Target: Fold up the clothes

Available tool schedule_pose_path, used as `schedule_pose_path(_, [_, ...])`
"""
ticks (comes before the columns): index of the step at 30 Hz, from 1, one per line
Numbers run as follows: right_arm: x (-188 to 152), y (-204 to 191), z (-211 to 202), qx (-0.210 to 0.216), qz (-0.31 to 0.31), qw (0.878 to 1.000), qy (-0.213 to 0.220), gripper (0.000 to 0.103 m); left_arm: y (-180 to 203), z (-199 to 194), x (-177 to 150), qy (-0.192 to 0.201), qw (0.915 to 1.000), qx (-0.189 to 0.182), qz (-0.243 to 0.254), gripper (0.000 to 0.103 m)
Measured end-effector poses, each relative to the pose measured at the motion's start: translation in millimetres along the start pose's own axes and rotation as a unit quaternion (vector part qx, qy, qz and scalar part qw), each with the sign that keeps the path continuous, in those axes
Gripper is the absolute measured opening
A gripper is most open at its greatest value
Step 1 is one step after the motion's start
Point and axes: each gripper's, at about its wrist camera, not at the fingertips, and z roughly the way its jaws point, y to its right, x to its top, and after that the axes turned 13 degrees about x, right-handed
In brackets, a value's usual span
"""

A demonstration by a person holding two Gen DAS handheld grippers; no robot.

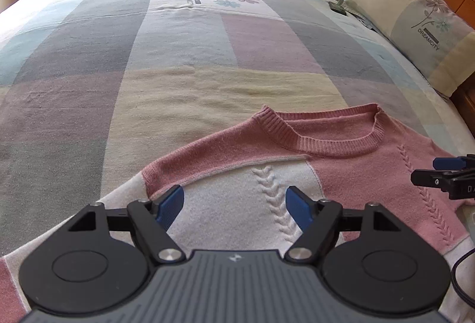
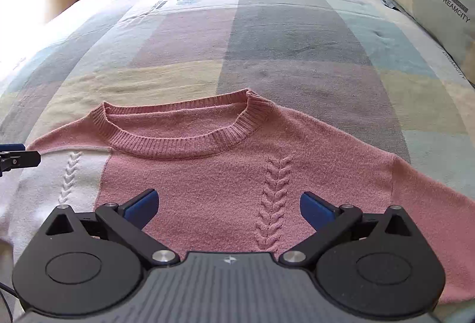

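Two handheld grippers hover side by side over a pink and white sweater [image 2: 225, 174], both angled steeply downward. The left gripper [image 1: 234, 208] has its blue-padded jaws spread wide above the white panel, holding nothing. The right gripper [image 2: 228, 208] is equally spread above the pink chest, empty.

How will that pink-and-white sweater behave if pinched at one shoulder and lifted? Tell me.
The sweater is soft knit lying flat on the bed, so it will likely droop and stretch. Its ribbed collar looks thicker, probably a firmer hold.
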Motion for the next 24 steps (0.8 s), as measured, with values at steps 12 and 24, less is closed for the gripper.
schedule_pose_path(12, [-80,-80,-96,-0.025,-0.016,0.999,-0.043,0.103,1,-71,-70,-0.085,0.9893,-0.111,-0.041,0.077])
schedule_pose_path(24, [-162,-118,-92,0.012,-0.022,0.996,-0.085,0.103,38,-74,-114,-0.085,0.9855,-0.127,-0.073,0.082])
